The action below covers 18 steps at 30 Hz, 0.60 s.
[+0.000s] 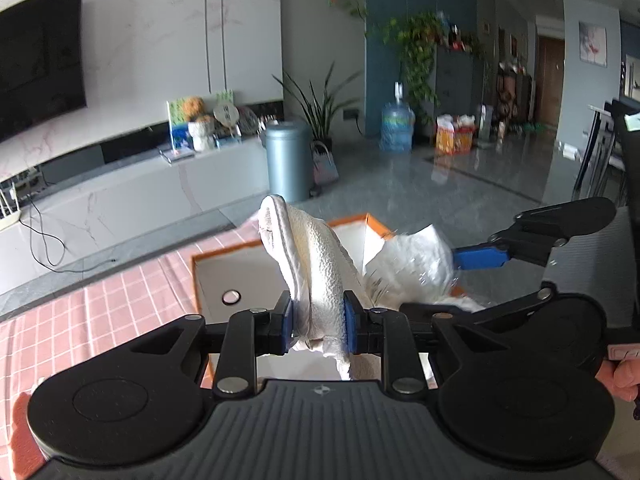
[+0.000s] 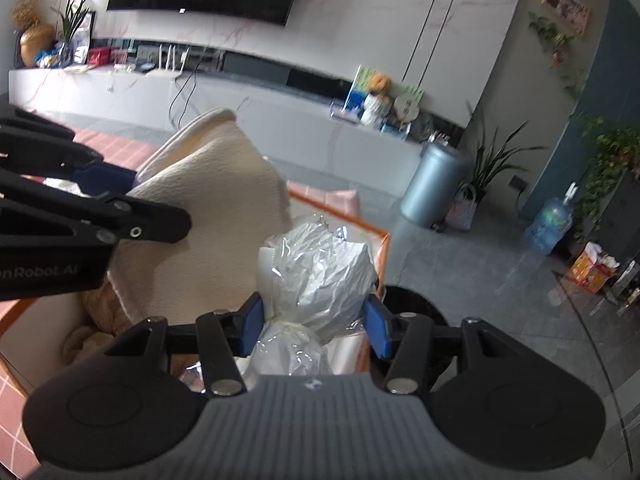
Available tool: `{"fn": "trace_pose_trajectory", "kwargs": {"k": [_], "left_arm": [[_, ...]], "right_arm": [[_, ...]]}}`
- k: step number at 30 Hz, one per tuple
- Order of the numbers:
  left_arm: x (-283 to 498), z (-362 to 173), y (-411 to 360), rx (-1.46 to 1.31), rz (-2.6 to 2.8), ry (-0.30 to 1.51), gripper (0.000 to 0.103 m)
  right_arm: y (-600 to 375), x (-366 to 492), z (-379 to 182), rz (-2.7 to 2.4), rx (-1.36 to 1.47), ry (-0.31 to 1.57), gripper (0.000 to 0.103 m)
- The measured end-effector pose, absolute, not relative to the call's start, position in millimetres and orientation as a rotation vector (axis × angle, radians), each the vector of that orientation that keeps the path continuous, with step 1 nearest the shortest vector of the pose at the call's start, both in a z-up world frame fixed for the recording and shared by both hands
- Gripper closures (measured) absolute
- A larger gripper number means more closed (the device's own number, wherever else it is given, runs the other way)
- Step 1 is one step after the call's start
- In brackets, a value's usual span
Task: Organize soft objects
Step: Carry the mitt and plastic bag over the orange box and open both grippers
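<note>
**Both tongs loaded, over the box**

Left tongs (image 1: 317, 322), nearest in the left wrist view, are pinching one cream textured folded cloth (image 1: 316, 264); its long axis runs up and away from the pads, free end flopped over the far side. Right tongs (image 2: 316, 326) are clamped on one white soft bundle wrapped in crinkled clear plastic (image 2: 320, 272), which stands up and forward from the pads.

Key relation: the orange-rimmed white cardboard box (image 1: 218, 276) lies directly below and ahead of both loads, on the counter with the pink checked tablecloth (image 1: 100, 304). Cloth sits left, bundle right, the two near each other; right tongs are over the box's right edge, left tongs more over its middle. My read: the coming move is a lowering, and the left hand has the clearer drop.

Count: one cloth, one wrapped bundle, one box, two tongs. Something brownish and soft (image 2: 104, 312) already lies in the box; can't identify it.
</note>
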<state>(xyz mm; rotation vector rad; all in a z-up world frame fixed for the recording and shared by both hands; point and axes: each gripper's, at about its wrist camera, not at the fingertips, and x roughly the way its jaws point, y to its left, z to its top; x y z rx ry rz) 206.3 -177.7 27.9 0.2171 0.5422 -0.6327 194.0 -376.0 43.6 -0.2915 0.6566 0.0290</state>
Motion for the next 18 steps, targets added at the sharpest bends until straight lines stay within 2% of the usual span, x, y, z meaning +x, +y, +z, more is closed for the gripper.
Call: {"fn": "trace_pose_trajectory", "kwargs": {"k": [13,18], "left_arm": [[232.8,-10.0,-198.3,0.38,-0.65,0.633,0.075],[232.7,-21.6,-200.5,0.446,-0.657,0.671,0.069]], "right_arm": [[-367.7,252.3,2.8,0.111,-0.39,0.843,0.05],[-364.3,263.9,-2.9,0.141,-0.392,0.893,0.048]]}}
